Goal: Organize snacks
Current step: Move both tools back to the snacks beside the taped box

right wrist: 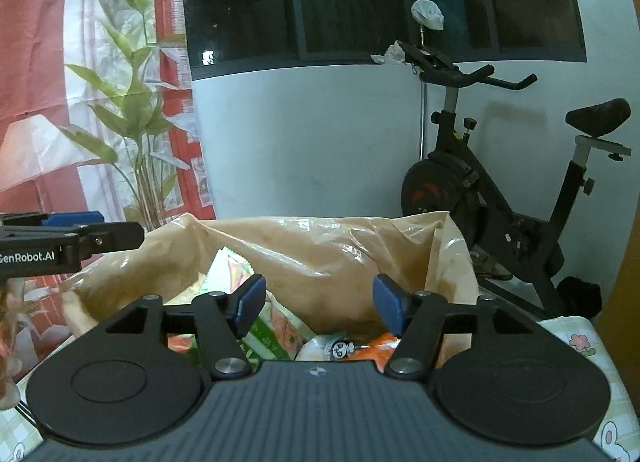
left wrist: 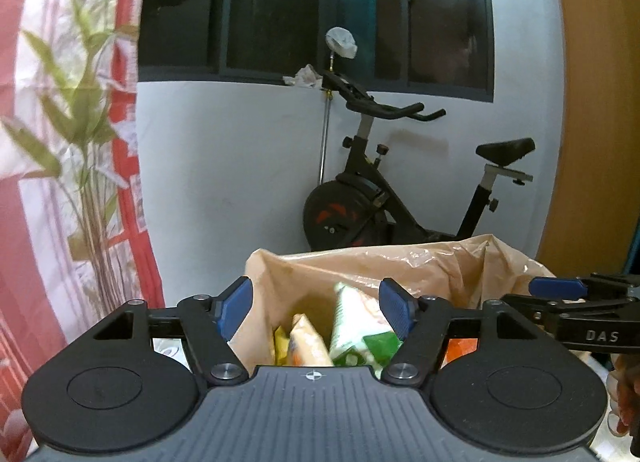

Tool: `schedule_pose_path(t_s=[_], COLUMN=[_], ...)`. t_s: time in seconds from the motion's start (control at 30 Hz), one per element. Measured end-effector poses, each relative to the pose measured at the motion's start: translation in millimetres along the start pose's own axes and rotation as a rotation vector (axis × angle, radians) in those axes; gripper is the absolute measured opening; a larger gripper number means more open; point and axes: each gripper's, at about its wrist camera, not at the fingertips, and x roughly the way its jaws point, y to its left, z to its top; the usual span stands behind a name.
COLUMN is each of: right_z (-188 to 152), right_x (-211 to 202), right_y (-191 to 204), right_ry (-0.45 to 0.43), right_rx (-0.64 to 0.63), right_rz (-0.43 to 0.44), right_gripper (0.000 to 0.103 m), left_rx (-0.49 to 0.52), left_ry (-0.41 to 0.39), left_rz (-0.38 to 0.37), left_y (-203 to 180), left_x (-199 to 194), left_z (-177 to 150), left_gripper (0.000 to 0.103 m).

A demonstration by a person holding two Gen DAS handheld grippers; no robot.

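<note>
Ribbed grey housing and two black discs fill the bottom of each wrist view. Ahead of them the left gripper [left wrist: 316, 310] holds its blue ridged fingers [left wrist: 236, 306] apart with nothing pressed between them; the right gripper [right wrist: 318, 304] likewise has its blue pads spread and empty. Both hover at the mouth of a crinkled, glossy tan plastic bag [right wrist: 320, 250], which stands open on the bench [right wrist: 580, 342], covered with a pale cloth printed with small flowers. Inside the bag lie the snack packets [left wrist: 352, 334]: a green-and-white pouch, an orange-and-cream one, a yellow one, and in the right view a white wrapper with a cartoon face [right wrist: 340, 348] beside orange foil. Each gripper shows at the edge of the other's view, level with the bag's rim. Beyond the bench stands a black exercise bike [left wrist: 400, 197] against a smooth white wall, under a dark window [left wrist: 280, 9]. A red-and-white curtain with a bamboo-leaf print [left wrist: 72, 121] hangs to the left.
</note>
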Motion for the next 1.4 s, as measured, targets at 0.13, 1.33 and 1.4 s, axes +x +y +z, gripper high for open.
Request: schedule_pose_path(t_s=[0.13,1.33,1.4], right_z=[-4,-175,-181], right_x=[-20,-77,-69], right_y=[1,-21,-22], right_ry=[-0.011,0.063,0.108], right_rx=[-0.012,0.041,0.057], right_rz=[0.035,-0.028,-0.027], right_gripper=[0.063,0.06,0.058], left_rx=[-0.014,-0.058,-0.061], left_ry=[0.008,0.192,0.201], left_rz=[-0.031,0.051,0.05], left_y=[16,42,41], left_x=[-29,-59,-56], left_z=[-8,-150,-154], left_gripper=[0.072,0.067,0.067])
